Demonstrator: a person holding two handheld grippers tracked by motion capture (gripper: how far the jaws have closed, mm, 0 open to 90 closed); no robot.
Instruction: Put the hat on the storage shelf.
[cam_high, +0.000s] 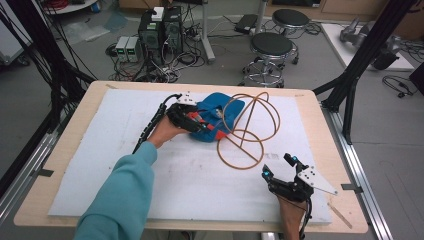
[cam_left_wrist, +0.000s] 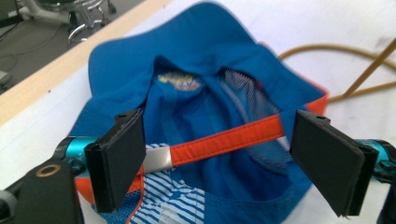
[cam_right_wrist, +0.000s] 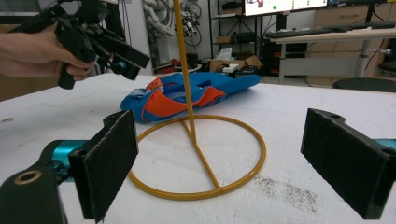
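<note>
White padding covers the table (cam_high: 75, 200), with stools and computers on the floor beyond. Left of the wire stand (cam_high: 248, 131), touching it, lies a blue cap (cam_high: 218, 107) with orange trim. Left tongs (cam_left_wrist: 219, 158) gape over its orange strap (cam_left_wrist: 224, 140) (holding nothing). It looks soft and light; the strap seems the best grip. Right tongs (cam_high: 279, 166), just right of the stand, stand open and empty.

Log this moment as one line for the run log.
left gripper: open over blue cap | right gripper: open, apart from wire stand | white mat
</note>
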